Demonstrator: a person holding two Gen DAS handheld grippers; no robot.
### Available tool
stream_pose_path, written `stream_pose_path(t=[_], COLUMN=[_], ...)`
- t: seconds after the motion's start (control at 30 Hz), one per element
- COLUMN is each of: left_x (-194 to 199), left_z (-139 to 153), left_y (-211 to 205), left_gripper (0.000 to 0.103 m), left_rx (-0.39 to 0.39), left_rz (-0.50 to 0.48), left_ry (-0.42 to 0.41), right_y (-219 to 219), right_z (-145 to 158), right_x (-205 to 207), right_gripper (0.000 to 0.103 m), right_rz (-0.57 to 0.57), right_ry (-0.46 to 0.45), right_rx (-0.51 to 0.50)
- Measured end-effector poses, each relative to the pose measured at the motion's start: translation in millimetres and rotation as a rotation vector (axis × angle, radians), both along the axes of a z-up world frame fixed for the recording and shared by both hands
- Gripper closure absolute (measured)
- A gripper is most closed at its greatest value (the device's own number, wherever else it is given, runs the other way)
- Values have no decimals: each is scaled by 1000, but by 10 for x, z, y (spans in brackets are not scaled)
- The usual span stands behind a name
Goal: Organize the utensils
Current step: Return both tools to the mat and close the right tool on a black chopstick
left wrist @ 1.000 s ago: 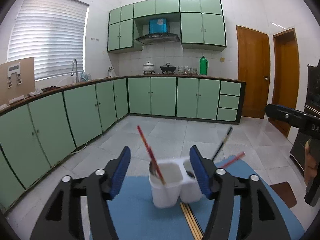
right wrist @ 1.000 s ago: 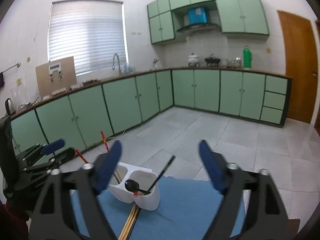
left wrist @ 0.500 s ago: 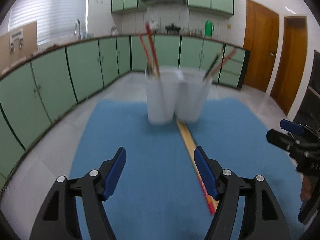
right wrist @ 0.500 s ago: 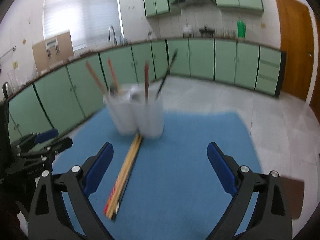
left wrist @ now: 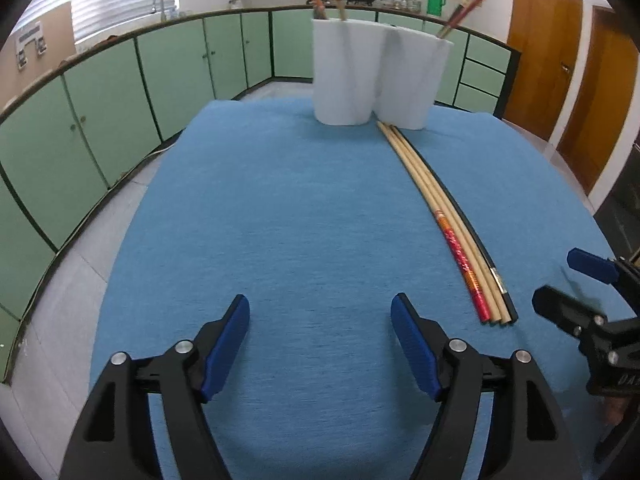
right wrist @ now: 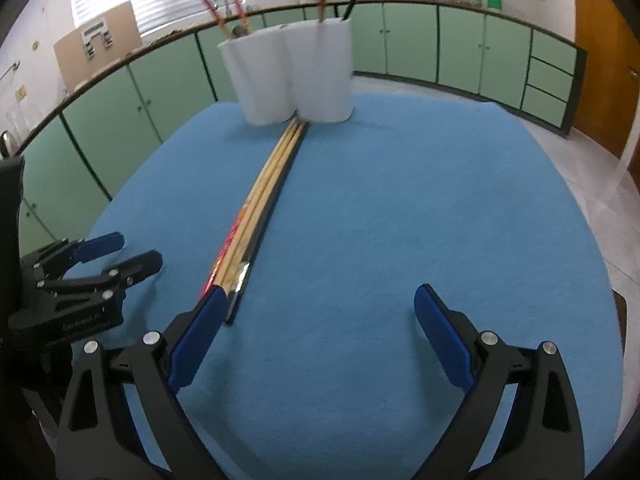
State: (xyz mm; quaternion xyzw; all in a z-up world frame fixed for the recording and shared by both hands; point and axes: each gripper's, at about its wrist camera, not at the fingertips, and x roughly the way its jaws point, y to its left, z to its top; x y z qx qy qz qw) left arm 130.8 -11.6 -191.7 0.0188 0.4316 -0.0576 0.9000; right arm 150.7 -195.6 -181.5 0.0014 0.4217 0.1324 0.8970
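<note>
A white two-compartment utensil holder stands at the far end of a blue mat, with chopsticks sticking up from both compartments. A bundle of loose chopsticks lies on the mat from the holder toward me: wooden, red-patterned and black. In the right wrist view the holder and bundle show too. My left gripper is open and empty over the near mat, left of the bundle. My right gripper is open and empty, its left finger by the bundle's near end.
Green kitchen cabinets and a counter ring the room behind the table. Wooden doors stand at the right. The right gripper shows in the left wrist view; the left gripper shows in the right wrist view.
Both grippers have dropped from high above the table to low over the mat and drawn nearer the chopstick bundle. Both stay open and empty.
</note>
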Motion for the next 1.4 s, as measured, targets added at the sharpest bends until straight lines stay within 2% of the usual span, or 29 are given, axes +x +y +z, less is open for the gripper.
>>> stream_pose_path(t=[0.07,0.13,0.27,0.4,0.7,0.77,0.9,1.07,1.2,1.27,1.3,1.4], left_x=[-1,7,29,47,50,48,46,37,34,37,37,39], left_z=[2,4,30,19,16,16,22,19,15,17,20,16], left_y=[24,37,44,51,42,40,41,62,60,64,66,63], left_gripper=[30,30,29,29,28,28,28,28,28,28,28,28], left_rx=[14,14,7,-1,-4,-3,-2,-8,-6,-5,-7,-9], left_rz=[2,1,4,13,15,15,13,15,11,11,11,11], left_ry=[1,2,8,15,14,14,10,8,9,10,8,9], right_y=[48,85,134,196,210,163,128,239,293,298,301,302], right_z=[3,-25,-42,-37,-29,-11,-12,-22,-49,-48,-47,-39], right_x=[8,2,-16,-27,-27,-34,-66,-98,-78,-86,-92,-115], right_gripper=[13,28,31,40,43,46,57,73,76,82,91,91], right_rz=[15,29,45,62,33,25,48,69,62,56,60,64], right_ry=[4,19,36,36,20,25,46,31,30,26,26,27], right_rx=[-7,-21,-39,-55,-117,-98,-33,-52,-79,-91,-93,-93])
